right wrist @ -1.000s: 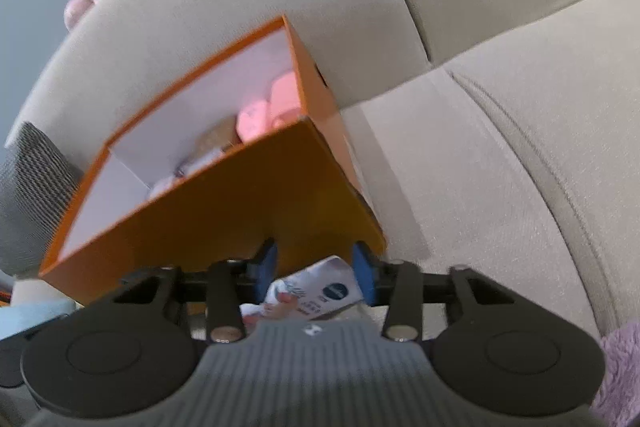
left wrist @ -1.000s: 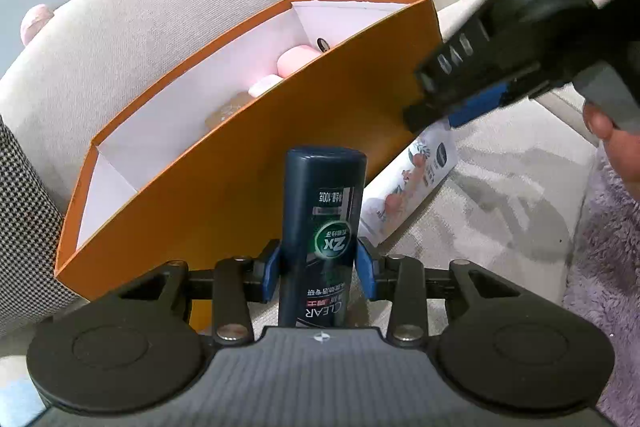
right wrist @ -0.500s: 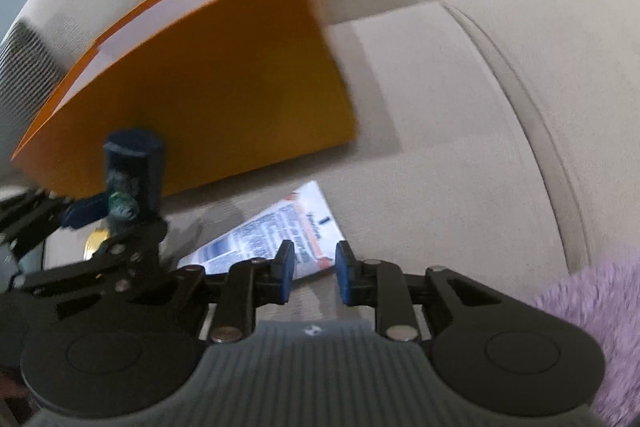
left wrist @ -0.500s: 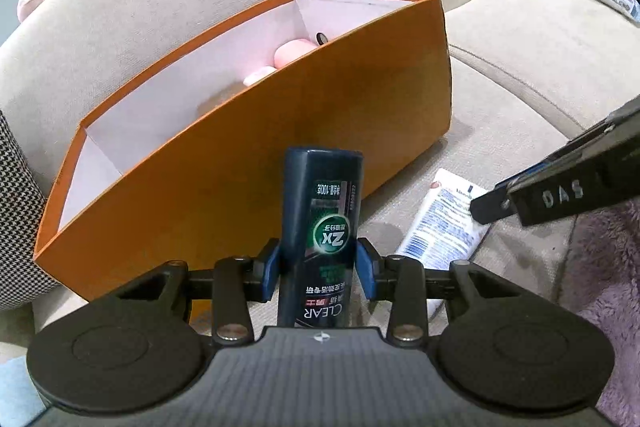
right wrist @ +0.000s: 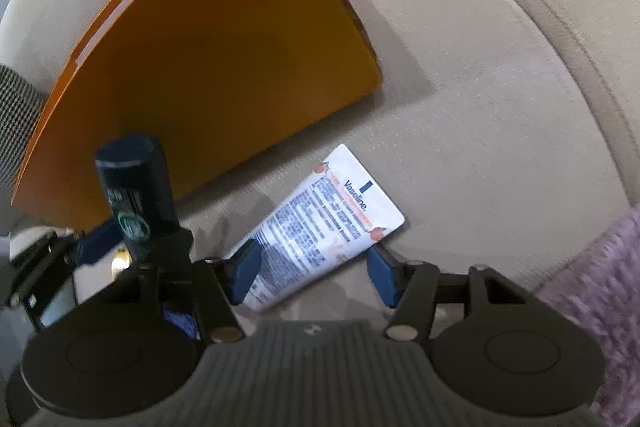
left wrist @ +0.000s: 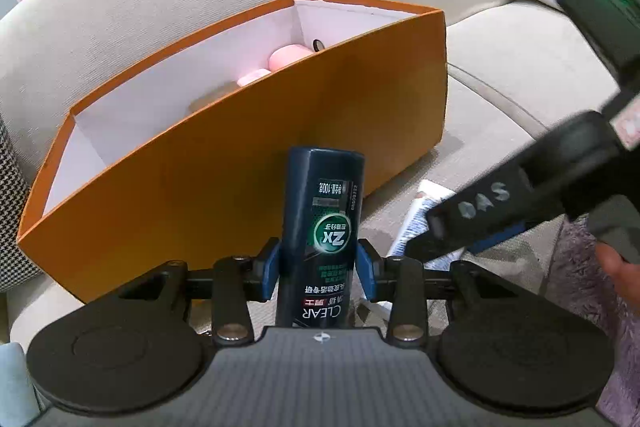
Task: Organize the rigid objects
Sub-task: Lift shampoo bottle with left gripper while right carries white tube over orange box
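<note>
Vaseline tube (right wrist: 320,223) is lying flat on the beige sofa seat (right wrist: 480,107), just in front of the orange box (right wrist: 208,67). Its long axis is running diagonally, from between the blue pads up and to the right. Right hand-held gripper (right wrist: 316,273) is the nearer one; its jaws are opening, with the tube's lower end between them but not pressed. Left hand-held gripper (left wrist: 319,269) is staying clamped on the dark blue Clear bottle (left wrist: 322,227), holding it upright. Only the left view is showing the inside of the box (pink items (left wrist: 288,57) at its far end).
</note>
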The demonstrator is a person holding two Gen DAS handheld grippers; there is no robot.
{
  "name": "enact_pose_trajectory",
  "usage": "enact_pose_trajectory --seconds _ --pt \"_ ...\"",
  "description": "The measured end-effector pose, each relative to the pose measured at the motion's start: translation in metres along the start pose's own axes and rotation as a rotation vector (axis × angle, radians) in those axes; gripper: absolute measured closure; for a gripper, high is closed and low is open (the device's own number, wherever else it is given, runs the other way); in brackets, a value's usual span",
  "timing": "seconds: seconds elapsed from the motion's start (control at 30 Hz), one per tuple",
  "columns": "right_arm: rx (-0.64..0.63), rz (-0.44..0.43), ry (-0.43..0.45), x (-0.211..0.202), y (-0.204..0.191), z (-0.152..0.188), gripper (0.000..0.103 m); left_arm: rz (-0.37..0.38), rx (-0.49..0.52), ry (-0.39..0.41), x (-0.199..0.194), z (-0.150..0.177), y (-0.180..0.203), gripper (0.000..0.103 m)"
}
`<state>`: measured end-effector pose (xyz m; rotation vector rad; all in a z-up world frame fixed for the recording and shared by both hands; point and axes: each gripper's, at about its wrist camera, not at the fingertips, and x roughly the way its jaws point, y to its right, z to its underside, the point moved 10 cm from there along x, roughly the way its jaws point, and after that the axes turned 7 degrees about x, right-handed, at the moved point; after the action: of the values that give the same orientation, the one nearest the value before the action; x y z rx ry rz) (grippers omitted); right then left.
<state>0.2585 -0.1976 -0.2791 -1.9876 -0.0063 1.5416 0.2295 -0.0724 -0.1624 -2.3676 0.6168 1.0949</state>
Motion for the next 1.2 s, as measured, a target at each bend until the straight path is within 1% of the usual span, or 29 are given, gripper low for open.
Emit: enact_pose_trajectory --seconds 0.1,0.17,0.2,0.23,0.3,0.43,0.53,0.67,0.93,1.07,1.2 --pt "-0.025 -0.006 0.021 0.007 -0.012 -0.002 0.042 0.007 -0.006 0.001 0.001 0.000 0.001 0.058" --pt "-0.031 -0.003 0.036 0.008 -0.016 -0.003 0.049 0.012 -0.009 0.003 0.001 0.000 0.001 0.058" --pt "-0.038 -0.008 0.047 0.006 -0.019 -0.004 0.058 0.018 -0.015 0.002 0.001 0.000 0.001 0.058" --pt "-0.044 -0.018 0.056 0.004 -0.021 -0.006 0.070 0.024 -0.023 0.001 0.000 0.000 0.000 0.058" --pt "-0.047 -0.041 0.061 -0.003 -0.025 -0.008 0.079 0.027 -0.039 0.004 0.000 0.000 -0.001 0.058" --pt "-0.100 -0.025 0.073 -0.014 -0.031 -0.005 0.085 0.022 -0.065 0.004 -0.004 0.001 -0.004 0.059" --pt "-0.172 -0.011 0.107 -0.026 -0.044 0.002 0.087 0.020 -0.115 0.014 -0.012 0.000 -0.012 0.059" --pt "-0.242 -0.028 0.169 -0.047 -0.061 0.003 0.087 0.014 -0.147 0.037 -0.027 -0.002 -0.015 0.060" --pt "-0.326 -0.083 0.263 -0.094 -0.085 0.004 0.087 -0.040 -0.188 0.140 -0.069 -0.017 -0.030 0.061" --pt "-0.377 -0.120 0.310 -0.130 -0.092 -0.002 0.087 -0.064 -0.187 0.200 -0.101 -0.035 -0.040 0.061" --pt "-0.458 -0.157 0.362 -0.162 -0.120 -0.024 0.087 -0.065 -0.176 0.279 -0.136 -0.064 -0.061 0.061"
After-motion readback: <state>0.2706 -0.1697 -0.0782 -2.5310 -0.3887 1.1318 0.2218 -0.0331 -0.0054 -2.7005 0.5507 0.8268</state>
